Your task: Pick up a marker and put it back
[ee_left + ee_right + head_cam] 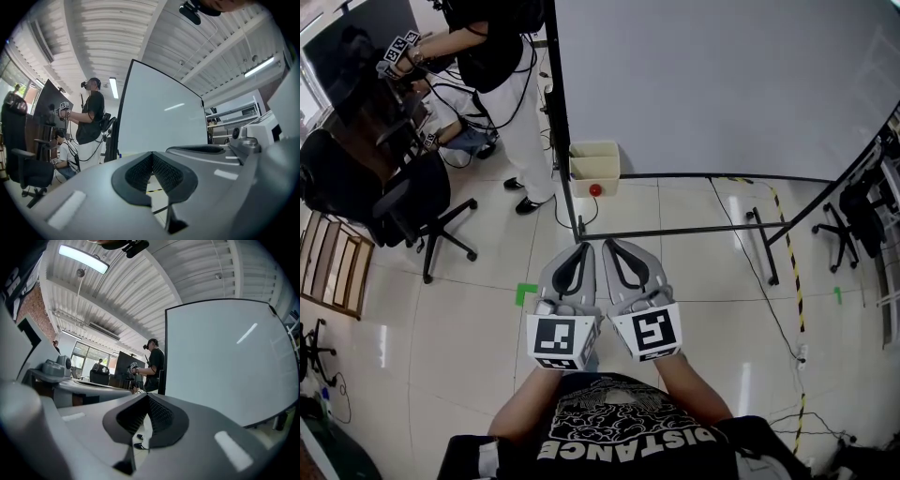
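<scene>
No marker shows clearly in any view. A cream box (594, 161) hangs on the whiteboard's stand, with a small red round thing (595, 189) just under it. The large whiteboard (722, 84) stands ahead of me. My left gripper (581, 247) and right gripper (610, 243) are held side by side at waist height, both pointing at the foot of the stand. In the left gripper view the gripper (152, 153) has its tips together with nothing between them. The right gripper (147, 395) in its own view is likewise shut and empty.
A person (502, 66) stands at the left of the whiteboard holding other grippers. A black office chair (417, 202) is at the left. The stand's black feet (759, 246), yellow-black tape (789, 262) and a green floor mark (525, 293) lie ahead.
</scene>
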Available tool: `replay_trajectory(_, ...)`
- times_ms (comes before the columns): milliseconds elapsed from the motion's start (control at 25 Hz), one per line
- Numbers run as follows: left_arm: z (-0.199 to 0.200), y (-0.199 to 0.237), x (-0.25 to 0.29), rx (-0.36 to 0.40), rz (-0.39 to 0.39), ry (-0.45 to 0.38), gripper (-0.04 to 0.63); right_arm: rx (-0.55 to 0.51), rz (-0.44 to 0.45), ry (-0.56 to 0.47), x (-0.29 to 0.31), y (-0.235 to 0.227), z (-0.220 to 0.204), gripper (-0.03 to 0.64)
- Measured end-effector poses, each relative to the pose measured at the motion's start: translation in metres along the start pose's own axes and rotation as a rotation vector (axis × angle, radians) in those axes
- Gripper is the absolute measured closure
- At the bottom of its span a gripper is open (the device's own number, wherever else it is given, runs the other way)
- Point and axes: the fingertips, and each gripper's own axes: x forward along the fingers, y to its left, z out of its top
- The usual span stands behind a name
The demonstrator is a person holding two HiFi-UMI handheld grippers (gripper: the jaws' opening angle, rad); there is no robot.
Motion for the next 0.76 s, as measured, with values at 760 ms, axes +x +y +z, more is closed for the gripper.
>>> replay_trajectory(760, -0.0055, -0.0030, -0.0008, 0.005, 0.008, 0.013, 0.589, 0.002, 0.010, 0.002, -0.0019, -0.0001, -0.0034, 0.617)
